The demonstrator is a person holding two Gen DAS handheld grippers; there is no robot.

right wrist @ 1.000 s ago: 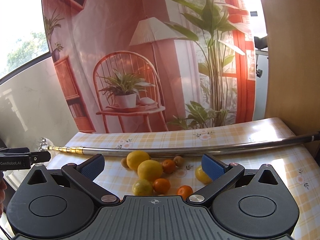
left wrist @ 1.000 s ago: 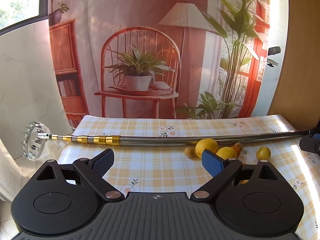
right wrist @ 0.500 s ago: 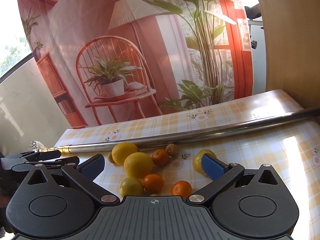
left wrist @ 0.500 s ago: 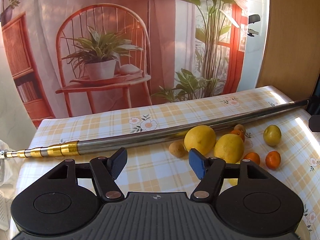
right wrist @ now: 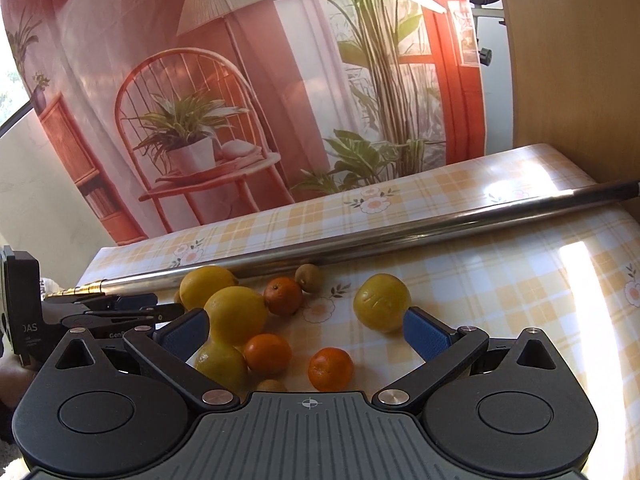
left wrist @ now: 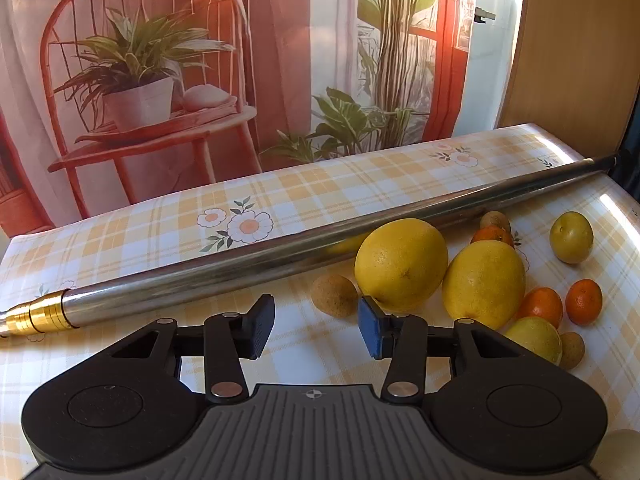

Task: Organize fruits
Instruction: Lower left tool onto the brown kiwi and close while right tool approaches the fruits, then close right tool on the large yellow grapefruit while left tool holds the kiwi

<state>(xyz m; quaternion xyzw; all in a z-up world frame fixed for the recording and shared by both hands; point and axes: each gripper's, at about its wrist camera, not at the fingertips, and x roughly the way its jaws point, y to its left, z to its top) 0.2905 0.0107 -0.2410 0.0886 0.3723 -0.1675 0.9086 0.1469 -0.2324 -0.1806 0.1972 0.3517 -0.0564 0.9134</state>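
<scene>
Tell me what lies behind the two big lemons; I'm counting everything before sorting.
Behind the two big lemons a long metal pole lies across the checked tablecloth. A small brown fruit sits at their left. Anything low between lemons and pole is covered.

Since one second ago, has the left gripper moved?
Yes. The left gripper came forward and rightward along the metal pole, toward the big lemons.

Polished metal pole, seemingly glossy tablecloth
</scene>
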